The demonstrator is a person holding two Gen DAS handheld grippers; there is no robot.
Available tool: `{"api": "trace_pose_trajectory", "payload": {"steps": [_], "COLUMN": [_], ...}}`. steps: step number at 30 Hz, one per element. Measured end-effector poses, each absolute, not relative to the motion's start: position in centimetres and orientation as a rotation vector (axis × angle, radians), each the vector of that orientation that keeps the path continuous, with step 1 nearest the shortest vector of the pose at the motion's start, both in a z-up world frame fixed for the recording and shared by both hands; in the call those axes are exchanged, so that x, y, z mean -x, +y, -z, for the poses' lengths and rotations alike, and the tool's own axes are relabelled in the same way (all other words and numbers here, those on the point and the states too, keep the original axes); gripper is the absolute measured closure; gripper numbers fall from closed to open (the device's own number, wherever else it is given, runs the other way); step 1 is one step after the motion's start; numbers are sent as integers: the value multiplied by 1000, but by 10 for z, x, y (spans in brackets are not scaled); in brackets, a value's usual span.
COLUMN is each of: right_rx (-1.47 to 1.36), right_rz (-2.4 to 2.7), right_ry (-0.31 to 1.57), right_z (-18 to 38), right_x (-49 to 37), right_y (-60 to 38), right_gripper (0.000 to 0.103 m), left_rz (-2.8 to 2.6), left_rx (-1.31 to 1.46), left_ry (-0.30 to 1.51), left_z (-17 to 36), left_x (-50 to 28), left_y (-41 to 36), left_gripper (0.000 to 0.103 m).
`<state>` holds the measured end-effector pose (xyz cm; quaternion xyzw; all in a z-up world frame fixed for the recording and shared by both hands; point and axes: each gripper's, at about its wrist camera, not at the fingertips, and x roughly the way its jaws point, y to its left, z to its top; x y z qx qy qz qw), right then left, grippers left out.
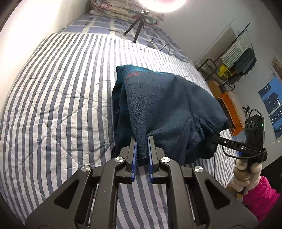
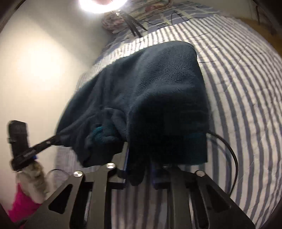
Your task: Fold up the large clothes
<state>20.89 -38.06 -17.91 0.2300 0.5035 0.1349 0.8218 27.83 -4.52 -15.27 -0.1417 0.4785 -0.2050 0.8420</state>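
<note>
A dark teal fleece garment (image 1: 158, 98) is held up over the striped quilt (image 1: 61, 88) of a bed, stretched between both grippers. My left gripper (image 1: 141, 141) is shut on a bunched edge of it, with cloth pinched between the blue pads. In the right wrist view the same garment (image 2: 149, 88) drapes over my right gripper (image 2: 139, 162), and a fold of cloth sits clamped between its pads. Each view shows the other gripper at the cloth's far corner: the right gripper (image 1: 215, 136) and the left gripper (image 2: 56, 138). A gloved hand (image 1: 245, 169) with a pink sleeve holds it.
A small tripod (image 1: 137, 30) with a bright ring light stands at the head of the bed, beside a folded floral blanket (image 1: 126, 12). An orange crate (image 1: 230, 109) and a metal rack (image 1: 234, 58) stand beside the bed. A black cable (image 2: 230, 151) trails over the quilt (image 2: 243, 91).
</note>
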Motion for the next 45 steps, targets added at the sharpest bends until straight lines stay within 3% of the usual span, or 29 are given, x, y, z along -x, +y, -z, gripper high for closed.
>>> {"api": "trace_pose_trajectory", "payload": {"steps": [6,12,14,16,17,27,29,31,32,35,39,45], "right_rx": [-543,-474,-385,-330,-321,-63,-53,-75,-95,-164,-304,134], "right_rz": [-361,-248,-224,-249,-264,-264,-279,-321,-346,-400,-481,-105], "right_ry": [1028,1139,1137,1090,1073,853,829,830,839,901,1063,1255], "right_z": [137,192,196,178,170,41,10,-17,-29,-45,-26,22], "right_x": [-168,-170,-171,-164,-160,-70,-49,-27,-17,13,31,48], "right_y": [-391,-383,-374,-368,-367,-365,-362,-359,-356,-354,-352,-350], "right_gripper": [92,93,92,85,85,84,77,38,34,33,33,33], "left_rz": [449,376,384,407,415,471,492,510,515,539,573,585], "left_rx": [252,86,106,99,98,102,115,115,112,114,104,97], "left_ry": [998,1125,1105,1079,1069,848,793,740,715,650,604,614], "left_z": [147,207,198,182,174,62,32,6,-5,-35,-58,-47], "left_x": [-256,-268,-265,-258,-254,-200,-188,-176,-171,-157,-151,-171], "left_y": [-41,-66,-66,-64,-61,-38,-35,-34,-35,-37,-40,-50], "left_gripper": [95,95,95,93,89,87,87,87,84,68,68,68]}}
